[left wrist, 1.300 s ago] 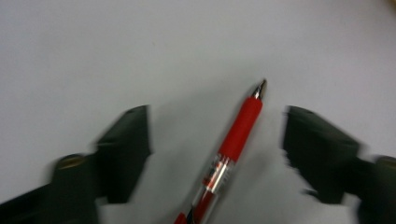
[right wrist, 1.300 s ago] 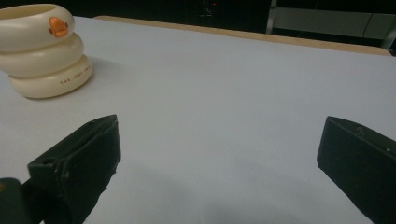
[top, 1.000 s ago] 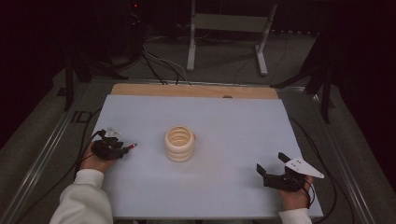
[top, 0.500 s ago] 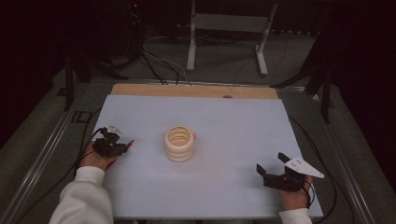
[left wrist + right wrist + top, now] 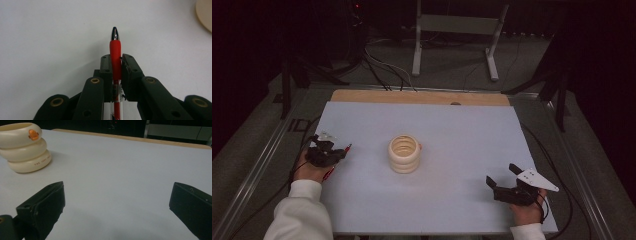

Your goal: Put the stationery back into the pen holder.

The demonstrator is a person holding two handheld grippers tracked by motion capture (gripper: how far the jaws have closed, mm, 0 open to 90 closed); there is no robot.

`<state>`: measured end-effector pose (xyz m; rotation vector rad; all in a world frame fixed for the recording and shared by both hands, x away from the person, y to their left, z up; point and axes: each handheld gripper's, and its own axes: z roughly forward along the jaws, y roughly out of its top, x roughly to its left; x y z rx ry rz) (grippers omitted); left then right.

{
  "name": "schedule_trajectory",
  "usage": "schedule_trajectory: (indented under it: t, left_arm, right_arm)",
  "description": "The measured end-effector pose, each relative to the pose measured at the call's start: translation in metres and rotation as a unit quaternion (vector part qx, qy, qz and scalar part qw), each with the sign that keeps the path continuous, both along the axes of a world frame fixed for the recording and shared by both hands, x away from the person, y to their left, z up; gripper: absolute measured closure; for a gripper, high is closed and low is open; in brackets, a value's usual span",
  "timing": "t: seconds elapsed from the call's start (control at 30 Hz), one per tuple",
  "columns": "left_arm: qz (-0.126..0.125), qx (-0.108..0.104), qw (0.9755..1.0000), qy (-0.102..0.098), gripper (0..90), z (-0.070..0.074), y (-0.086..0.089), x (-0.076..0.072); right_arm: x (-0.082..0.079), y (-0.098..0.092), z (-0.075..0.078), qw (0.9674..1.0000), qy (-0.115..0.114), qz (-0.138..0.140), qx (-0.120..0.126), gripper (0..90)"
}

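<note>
Holding a red pen (image 5: 115, 53) by its soft rubbery sleeve, the left gripper (image 5: 326, 154) sits left of the cream holder (image 5: 404, 153); the slim round barrel could twist or slide between the flat black pads, since little of it is clamped. Farther right of the holder, the right gripper (image 5: 504, 176) rests wide and empty on the smooth white surface (image 5: 472, 135). The holder, glossy stacked rings with an orange mark, looks light enough to tip if the pen's metal point strikes its rim.
</note>
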<state>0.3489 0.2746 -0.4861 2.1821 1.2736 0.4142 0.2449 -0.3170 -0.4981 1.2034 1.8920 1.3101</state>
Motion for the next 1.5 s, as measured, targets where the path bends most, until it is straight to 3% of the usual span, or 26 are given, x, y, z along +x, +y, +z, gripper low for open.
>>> schedule_trajectory:
  t: [0.27, 0.3, 0.57, 1.5]
  left_arm:
    - [0.005, -0.018, 0.9996, -0.02, 80.9, 0.007, 0.0, -0.004]
    - [0.004, -0.026, 0.9991, -0.034, 80.8, 0.011, -0.001, -0.008]
    - [0.009, -0.049, 0.9972, -0.056, 80.8, 0.021, -0.003, -0.013]
    - [0.0, -0.074, 0.9919, -0.103, 80.8, 0.049, -0.016, -0.017]
  right_arm:
    - [-0.001, 0.001, 0.001, 1.0, -0.002, 0.004, 0.0, 0.5]
    - [-0.001, 0.001, 0.001, 1.0, -0.002, 0.004, 0.001, 0.5]
    - [-0.001, 0.002, 0.002, 1.0, 0.0, 0.009, -0.001, 0.5]
    - [-0.002, 0.005, 0.002, 1.0, 0.003, 0.006, -0.007, 0.5]
